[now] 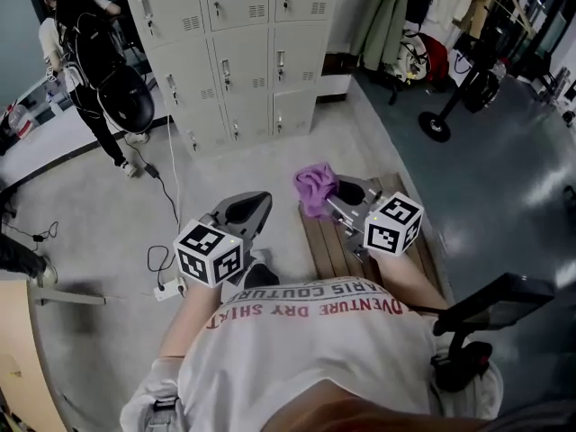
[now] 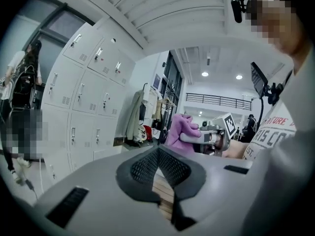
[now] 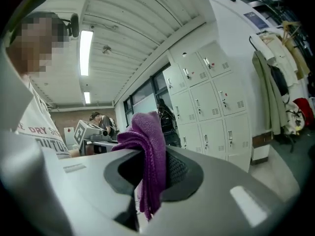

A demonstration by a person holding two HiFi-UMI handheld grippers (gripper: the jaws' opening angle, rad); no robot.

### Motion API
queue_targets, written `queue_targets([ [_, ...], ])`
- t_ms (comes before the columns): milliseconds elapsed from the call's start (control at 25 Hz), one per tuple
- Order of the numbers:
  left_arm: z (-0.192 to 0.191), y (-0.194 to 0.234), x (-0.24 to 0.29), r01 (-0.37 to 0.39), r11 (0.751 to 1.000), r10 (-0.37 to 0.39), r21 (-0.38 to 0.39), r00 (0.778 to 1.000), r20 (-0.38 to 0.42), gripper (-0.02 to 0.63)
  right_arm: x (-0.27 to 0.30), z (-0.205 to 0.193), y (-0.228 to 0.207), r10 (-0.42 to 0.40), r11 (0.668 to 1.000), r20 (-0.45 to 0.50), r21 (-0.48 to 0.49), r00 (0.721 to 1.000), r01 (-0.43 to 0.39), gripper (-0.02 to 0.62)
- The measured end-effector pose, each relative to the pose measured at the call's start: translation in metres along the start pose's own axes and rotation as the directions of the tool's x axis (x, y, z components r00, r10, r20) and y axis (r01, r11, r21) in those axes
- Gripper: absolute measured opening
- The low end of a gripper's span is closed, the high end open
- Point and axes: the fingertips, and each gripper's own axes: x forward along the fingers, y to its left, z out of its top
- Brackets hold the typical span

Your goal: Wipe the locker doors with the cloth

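Observation:
Grey lockers [image 1: 234, 52] stand across the room ahead, their doors closed; they also show in the right gripper view [image 3: 211, 107]. A crumpled purple cloth [image 1: 315, 187] sticks up from my right gripper [image 1: 337, 194], which is shut on it over a wooden bench [image 1: 337, 250]. In the right gripper view the cloth [image 3: 150, 151] hangs down between the pads. My left gripper [image 1: 252, 209] is held beside it to the left, over the floor. Its pads meet at the tips [image 2: 158, 154] with nothing between them. The left gripper view also shows the cloth [image 2: 181, 129].
A person in dark clothes [image 1: 90, 52] stands left of the lockers. A cable and power strip [image 1: 166, 286] lie on the floor by my left side. Coats [image 1: 387, 16] hang right of the lockers, near a stand with a round base [image 1: 436, 124].

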Motion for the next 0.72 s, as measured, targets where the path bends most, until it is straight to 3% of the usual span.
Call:
queue_targets([
  [280, -0.032, -0.130, -0.041, 0.008, 1.000, -0.008, 0.016, 1.000, -0.013, -0.001, -0.112, -0.037, 0.071, -0.007, 0.998, 0.004, 0.067, 1.000, 0.007, 0.051],
  [480, -0.042, -0.176, -0.061, 0.012, 0.999, -0.011, 0.047, 1.000, -0.015, -0.002, -0.149, -0.045, 0.098, -0.023, 0.998, 0.038, 0.067, 0.999, 0.020, 0.051],
  [720, -0.032, -0.199, -0.063, -0.004, 0.999, 0.003, 0.044, 1.000, 0.021, 0.000, -0.167, -0.047, 0.108, -0.010, 1.000, 0.024, 0.027, 1.000, 0.009, 0.051],
])
